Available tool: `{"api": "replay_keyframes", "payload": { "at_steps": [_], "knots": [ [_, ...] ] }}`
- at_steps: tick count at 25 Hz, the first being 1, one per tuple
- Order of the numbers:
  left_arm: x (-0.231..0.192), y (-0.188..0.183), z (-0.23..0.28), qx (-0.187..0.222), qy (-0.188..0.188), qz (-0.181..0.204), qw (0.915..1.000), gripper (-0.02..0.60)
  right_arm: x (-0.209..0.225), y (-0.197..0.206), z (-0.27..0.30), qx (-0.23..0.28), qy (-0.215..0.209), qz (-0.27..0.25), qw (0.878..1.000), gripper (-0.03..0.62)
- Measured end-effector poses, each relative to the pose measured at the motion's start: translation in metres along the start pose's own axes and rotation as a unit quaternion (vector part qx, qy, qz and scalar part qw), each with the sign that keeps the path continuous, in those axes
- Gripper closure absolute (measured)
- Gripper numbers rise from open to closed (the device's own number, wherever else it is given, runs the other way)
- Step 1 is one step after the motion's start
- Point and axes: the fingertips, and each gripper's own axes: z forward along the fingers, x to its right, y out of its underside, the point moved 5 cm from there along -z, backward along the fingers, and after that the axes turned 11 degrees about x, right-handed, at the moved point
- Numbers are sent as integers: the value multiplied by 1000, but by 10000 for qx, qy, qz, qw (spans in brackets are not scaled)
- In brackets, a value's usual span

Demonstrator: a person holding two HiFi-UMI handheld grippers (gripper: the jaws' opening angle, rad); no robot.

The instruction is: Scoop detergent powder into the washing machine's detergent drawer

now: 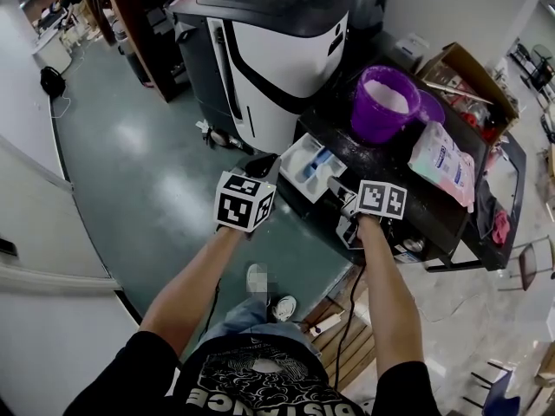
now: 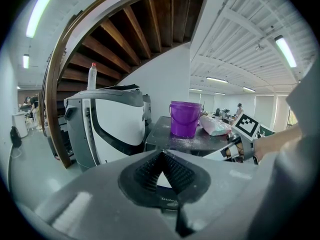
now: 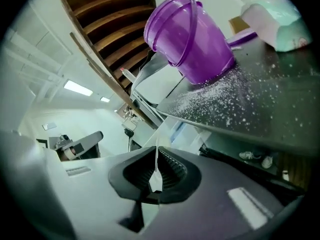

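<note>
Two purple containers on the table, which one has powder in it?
The large purple bucket: white powder shows inside it. The small purple scoop beside it, on the detergent bag's side, shows only purple inside.

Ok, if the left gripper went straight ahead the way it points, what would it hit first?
Probably the near corner of the dark washing machine; the left gripper, fingers shut and empty, aims there. The purple bucket stands farther back. Depth is unclear.
</note>
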Motion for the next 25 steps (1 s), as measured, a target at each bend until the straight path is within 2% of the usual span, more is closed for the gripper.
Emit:
{"api": "replay_keyframes", "payload": {
  "at_steps": [11,18,25],
  "knots": [
    [-5,2,0,-12,-20,-14,10000,581,-5,-1,6,-490,222,-1024,9933,556],
    [-6,2,-1,-7,-25,-22,10000,581,-5,1,7,-760,368,-1706,9817,556],
    [-6,0,-1,3,-17,-26,10000,581,-9,2,7,-973,515,-2401,9645,556]
  ]
}}
